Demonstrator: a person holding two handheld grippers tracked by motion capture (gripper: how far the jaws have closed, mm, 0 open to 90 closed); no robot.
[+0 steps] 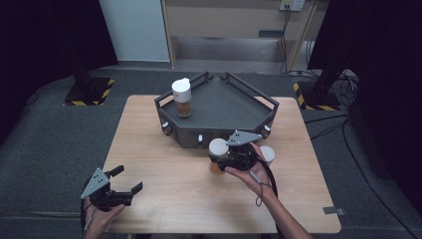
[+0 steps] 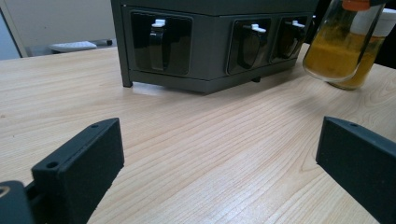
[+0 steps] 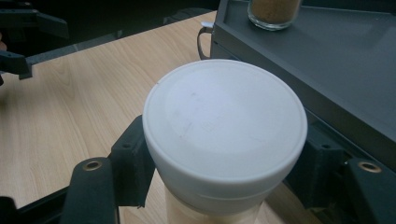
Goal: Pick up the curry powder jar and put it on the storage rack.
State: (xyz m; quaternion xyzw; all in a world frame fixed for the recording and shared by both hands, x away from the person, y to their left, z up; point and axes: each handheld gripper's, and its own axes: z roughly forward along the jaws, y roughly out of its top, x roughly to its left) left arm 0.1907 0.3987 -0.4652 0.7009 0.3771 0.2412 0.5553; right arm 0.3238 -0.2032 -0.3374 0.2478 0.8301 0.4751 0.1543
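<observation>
From above, the right gripper (image 1: 225,160) clamps a white-lidded jar (image 1: 217,148) just before the dark tray (image 1: 221,94); a second jar (image 1: 181,97) stands inside already. The left gripper (image 2: 219,163) hovers low over the table (image 2: 210,140), jaws wide apart, empty. Along the right gripper, the lid (image 3: 224,116) sits between both jaws. Judging it, next comes a lift over the rail.

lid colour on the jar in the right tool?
White, plain; the lid shows best in the right gripper view, with the right tool closed on the jar just below it.

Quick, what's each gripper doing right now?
Left gripper: open, holding nothing, above the wooden table.
Right gripper: closed around the white-lidded glass jar.
</observation>
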